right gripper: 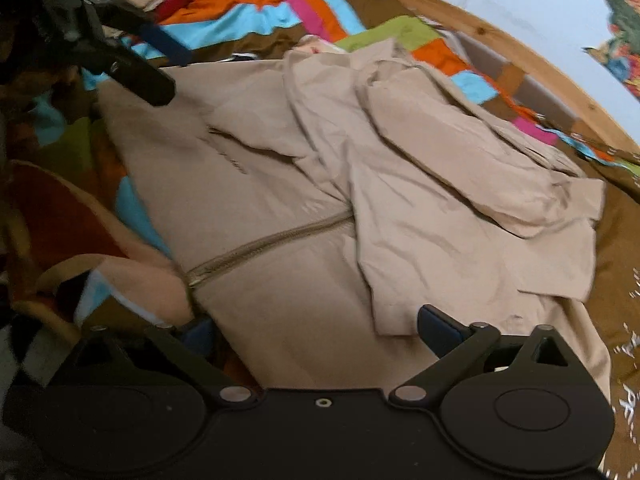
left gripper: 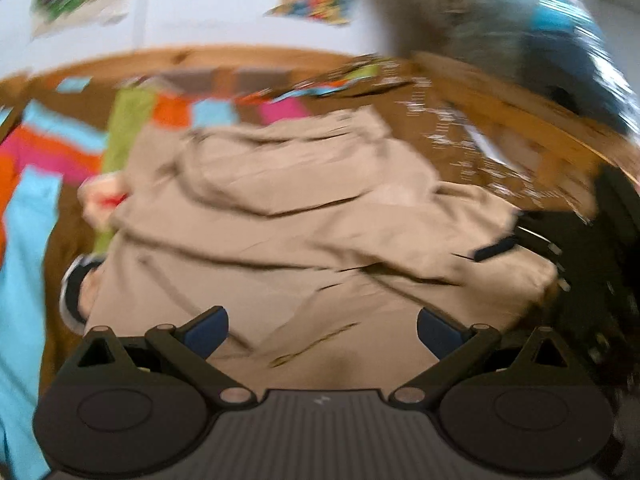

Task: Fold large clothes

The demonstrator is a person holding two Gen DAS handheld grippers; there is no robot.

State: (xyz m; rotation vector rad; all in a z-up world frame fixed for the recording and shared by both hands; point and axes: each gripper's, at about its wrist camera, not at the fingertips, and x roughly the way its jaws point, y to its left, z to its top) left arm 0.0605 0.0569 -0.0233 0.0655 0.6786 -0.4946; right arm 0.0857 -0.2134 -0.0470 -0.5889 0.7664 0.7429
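Note:
A large beige zip-up jacket lies spread on a patchwork quilt, its sleeves folded in over the body. My left gripper is open just above the jacket's near edge, with nothing between its blue pads. The right wrist view shows the jacket with its zipper running toward me. My right gripper is open over the hem, and bunched cloth partly hides its left finger. Each gripper also shows in the other's view: the right gripper at the jacket's right side, the left gripper at its far left corner.
A wooden bed frame rims the quilt, with a pale wall and colourful hangings behind. A blurred grey and blue heap sits at the upper right. A pale cloth with red lies left of the jacket. Brown and orange fabric bunches at the near left.

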